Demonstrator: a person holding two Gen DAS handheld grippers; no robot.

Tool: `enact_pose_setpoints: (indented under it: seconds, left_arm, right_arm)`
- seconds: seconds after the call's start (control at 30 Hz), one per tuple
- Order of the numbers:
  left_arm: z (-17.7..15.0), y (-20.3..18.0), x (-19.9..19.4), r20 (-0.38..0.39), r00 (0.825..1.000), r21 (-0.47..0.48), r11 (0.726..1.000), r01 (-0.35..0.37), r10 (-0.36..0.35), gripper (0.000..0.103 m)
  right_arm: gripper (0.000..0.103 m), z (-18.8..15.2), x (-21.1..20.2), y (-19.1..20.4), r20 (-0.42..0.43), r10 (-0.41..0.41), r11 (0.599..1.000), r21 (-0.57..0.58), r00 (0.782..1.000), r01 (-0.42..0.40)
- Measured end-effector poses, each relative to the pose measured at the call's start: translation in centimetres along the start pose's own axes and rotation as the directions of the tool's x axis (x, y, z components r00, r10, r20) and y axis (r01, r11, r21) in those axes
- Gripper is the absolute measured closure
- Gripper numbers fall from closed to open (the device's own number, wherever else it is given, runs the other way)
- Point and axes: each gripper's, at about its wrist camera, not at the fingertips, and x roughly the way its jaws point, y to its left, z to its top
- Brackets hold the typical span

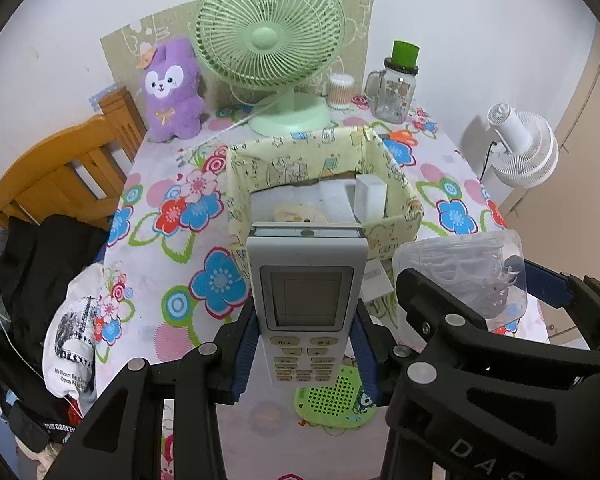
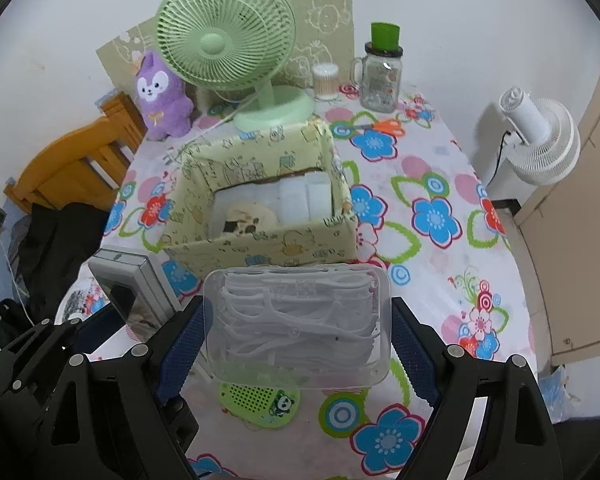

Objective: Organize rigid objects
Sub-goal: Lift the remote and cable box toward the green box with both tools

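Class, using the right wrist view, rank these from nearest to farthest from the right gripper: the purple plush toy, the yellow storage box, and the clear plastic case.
1. Clear plastic case: between the right gripper fingers.
2. Yellow storage box: just beyond, centre.
3. Purple plush toy: far back, left.

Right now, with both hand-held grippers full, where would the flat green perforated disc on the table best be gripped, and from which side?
Probably across its rim, coming down from above. The green disc lies flat on the tablecloth, thin and wider than tall, so only opposite edges offer the pads purchase. Its near edge looks clear; the clear box hides the far edge in this view.
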Motion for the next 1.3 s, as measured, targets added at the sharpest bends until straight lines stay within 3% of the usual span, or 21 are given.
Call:
enact_pose_setpoints:
  seconds: [0.87, 1.3]
  left_arm:
    - [3.4, 2.2, 0.3, 0.037, 0.999, 0.018, 0.999, 0.033, -0.034, 0.058]
    - [5.7, 1.8, 1.3, 0.036, 0.999, -0.035, 0.999, 0.007, -0.005, 0.058]
  right_arm:
    - [0.014, 3.3, -0.8, 2.0, 0.069, -0.078, 0.997, 0.021, 0.995, 0.077]
    - [0.014, 6.1, 0.5, 1.3, 0.057, -0.037, 0.999, -0.029, 0.998, 0.039]
